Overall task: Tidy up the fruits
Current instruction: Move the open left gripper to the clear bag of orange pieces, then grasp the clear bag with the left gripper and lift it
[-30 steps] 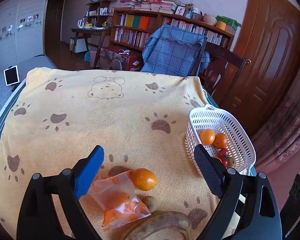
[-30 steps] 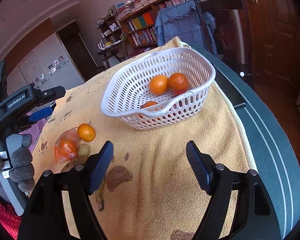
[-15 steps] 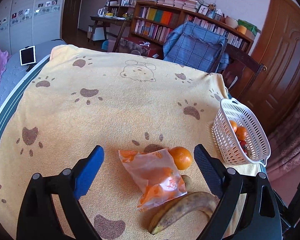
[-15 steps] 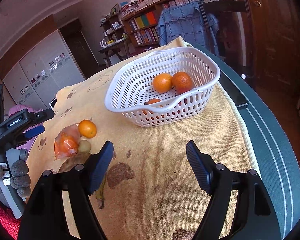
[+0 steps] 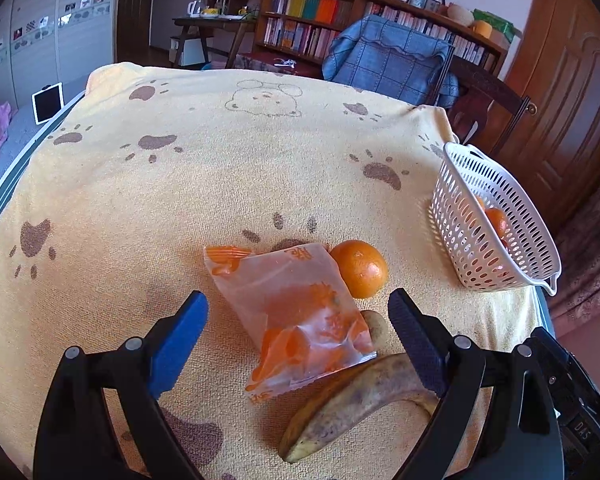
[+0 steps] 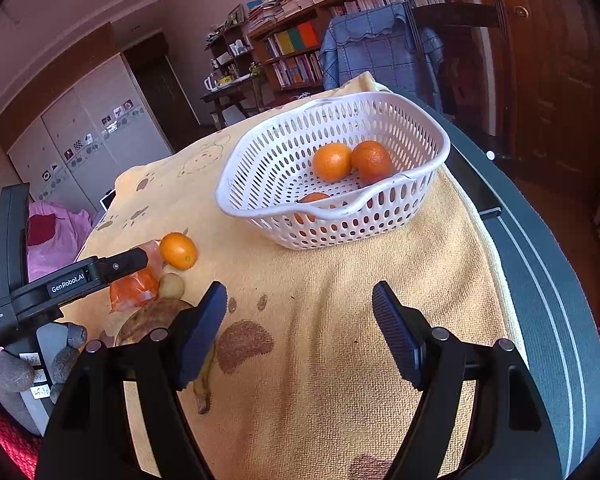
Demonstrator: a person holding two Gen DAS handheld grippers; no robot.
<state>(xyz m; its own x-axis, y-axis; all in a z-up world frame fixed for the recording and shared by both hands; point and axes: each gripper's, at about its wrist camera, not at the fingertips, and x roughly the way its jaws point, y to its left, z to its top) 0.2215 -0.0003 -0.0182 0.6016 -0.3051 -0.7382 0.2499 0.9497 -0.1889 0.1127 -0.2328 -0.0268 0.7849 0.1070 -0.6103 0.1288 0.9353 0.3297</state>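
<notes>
Since the earlier frame, the left gripper [image 5: 296,326] is coming lower over the orange bag [image 5: 296,316], jaws wide and empty. Right gripper [image 6: 298,328] is also gaping, empty. Basket [image 6: 380,116], upper middle, is holding perhaps three oranges [image 6: 332,161].

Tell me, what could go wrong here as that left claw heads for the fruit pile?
The open left gripper frames a slippery plastic bag, not bare fruit; its pads could crumple the bag or slide off it. The orange and the small brown fruit sit right against the bag, so a nudge might roll them. The basket stands near the table edge, so a careless drop could shove it.
</notes>
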